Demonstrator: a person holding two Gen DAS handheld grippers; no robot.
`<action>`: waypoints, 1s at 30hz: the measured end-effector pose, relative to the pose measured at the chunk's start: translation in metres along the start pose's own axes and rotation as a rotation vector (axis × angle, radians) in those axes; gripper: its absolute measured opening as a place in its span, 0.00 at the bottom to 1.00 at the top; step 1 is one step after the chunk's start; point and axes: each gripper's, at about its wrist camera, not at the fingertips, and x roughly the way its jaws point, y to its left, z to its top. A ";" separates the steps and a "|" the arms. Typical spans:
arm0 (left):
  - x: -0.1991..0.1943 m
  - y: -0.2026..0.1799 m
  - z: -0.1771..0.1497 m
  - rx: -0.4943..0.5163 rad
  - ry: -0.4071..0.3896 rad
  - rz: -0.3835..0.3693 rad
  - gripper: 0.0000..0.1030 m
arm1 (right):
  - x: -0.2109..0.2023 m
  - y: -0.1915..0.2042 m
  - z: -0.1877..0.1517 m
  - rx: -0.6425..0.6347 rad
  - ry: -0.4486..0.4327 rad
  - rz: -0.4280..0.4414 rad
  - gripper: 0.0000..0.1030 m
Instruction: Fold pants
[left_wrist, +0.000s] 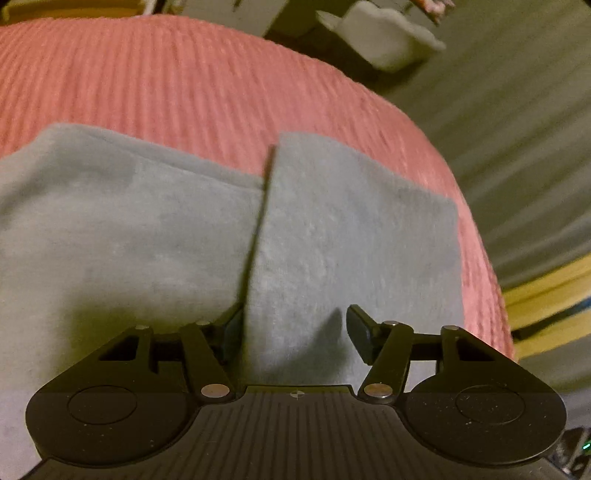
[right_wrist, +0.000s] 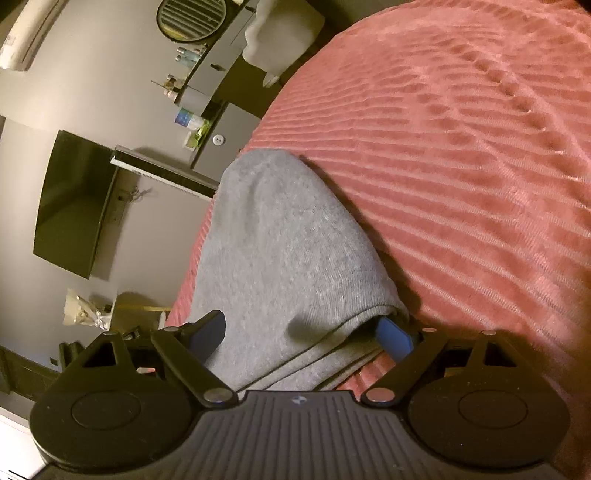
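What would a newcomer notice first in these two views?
The grey pants lying on the ribbed pink bedspread fill the middle of both views. In the left view one leg overlaps the other along a dark edge. In the right view the right tool straddles a folded stack of the fabric.

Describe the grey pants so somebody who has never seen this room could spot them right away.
Find the bed with the ribbed pink bedspread. Near its edge lie the grey pants, a soft, fleecy garment. They are the only grey cloth on the pink cover, plain where the cover is ridged, and both sets of jaws straddle them.
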 end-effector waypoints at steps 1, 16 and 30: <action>0.004 -0.006 -0.002 0.036 -0.007 -0.003 0.57 | 0.000 0.004 0.000 -0.022 0.001 -0.007 0.86; -0.057 -0.042 -0.041 0.055 -0.225 -0.003 0.19 | 0.001 0.019 0.003 -0.067 0.040 0.010 0.86; -0.061 -0.013 -0.087 -0.008 -0.241 0.213 0.72 | 0.013 0.048 -0.029 -0.240 0.122 -0.109 0.87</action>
